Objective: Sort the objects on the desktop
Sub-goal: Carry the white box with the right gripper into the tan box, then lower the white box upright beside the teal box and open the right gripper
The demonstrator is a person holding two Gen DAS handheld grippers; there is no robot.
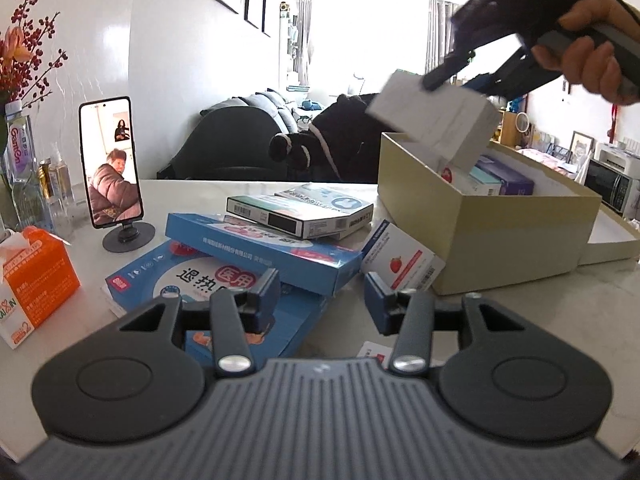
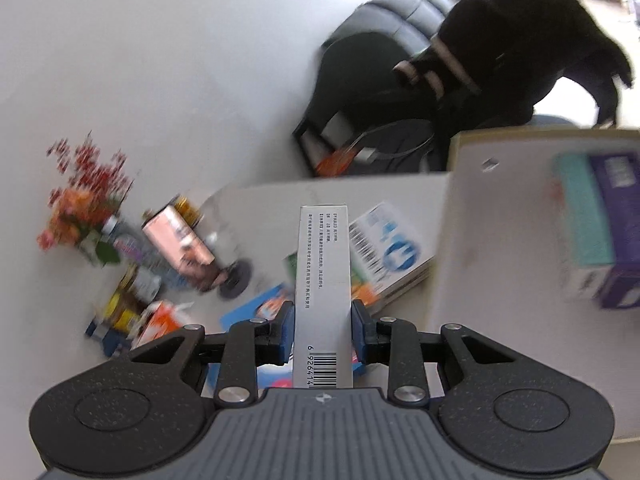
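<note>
My right gripper (image 2: 323, 320) is shut on a long white box (image 2: 323, 280) with a barcode, held end-on between both pads. The left wrist view shows that same white box (image 1: 432, 116) tilted in the air above the near left corner of an open beige cardboard box (image 1: 480, 232), with the right gripper (image 1: 456, 80) and a hand behind it. Purple and teal boxes (image 2: 600, 232) lie inside. My left gripper (image 1: 322, 284) is open with nothing between its fingers, low over a pile of medicine boxes: a blue box (image 1: 272, 252), a white-green one (image 1: 296, 216) and a strawberry-marked one (image 1: 400, 260).
A phone on a stand (image 1: 110, 164) plays video at the left. An orange tissue carton (image 1: 36, 276), bottles (image 1: 20, 152) and flowers (image 1: 24, 48) crowd the far left. The cardboard box's lid (image 1: 612, 244) lies to its right. A person in dark clothes (image 1: 340, 140) bends behind the table.
</note>
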